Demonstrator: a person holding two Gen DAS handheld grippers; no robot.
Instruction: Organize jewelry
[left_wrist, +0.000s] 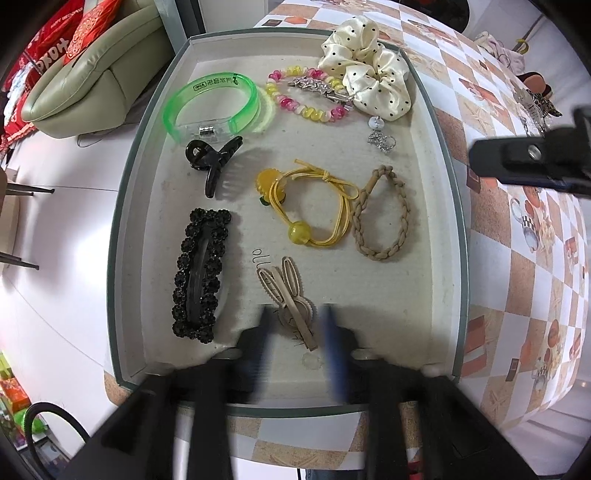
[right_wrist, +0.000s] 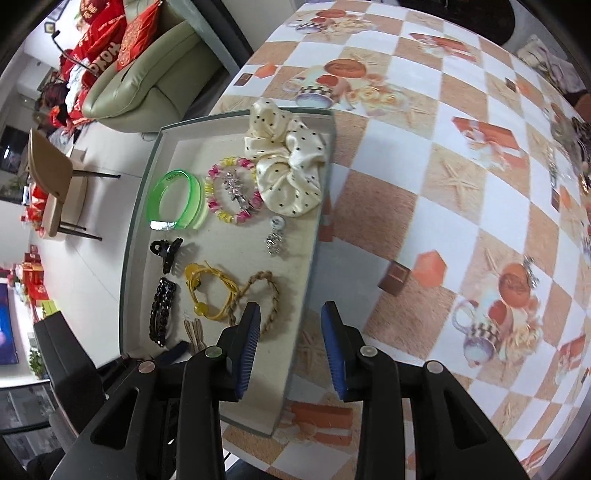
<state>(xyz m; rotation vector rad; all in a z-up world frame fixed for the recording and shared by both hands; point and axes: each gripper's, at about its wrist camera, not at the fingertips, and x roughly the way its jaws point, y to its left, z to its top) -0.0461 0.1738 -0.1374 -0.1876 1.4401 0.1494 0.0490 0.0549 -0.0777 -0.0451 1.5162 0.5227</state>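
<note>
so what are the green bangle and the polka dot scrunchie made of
Green bangle: looks like translucent glossy plastic; light passes through it and its clear section shows a small metal part inside. Polka dot scrunchie: seems a satin-like fabric, cream with black dots, its soft gathered folds catching a sheen.

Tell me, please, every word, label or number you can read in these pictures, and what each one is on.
Green bangle: dark print with a small boxed logo, too small and distorted to read.
Red cushions on the sofa: white lettering, upside down and blurred, unreadable.
Tray floor: a small curly mark by the rabbit clip, not legible.
</note>
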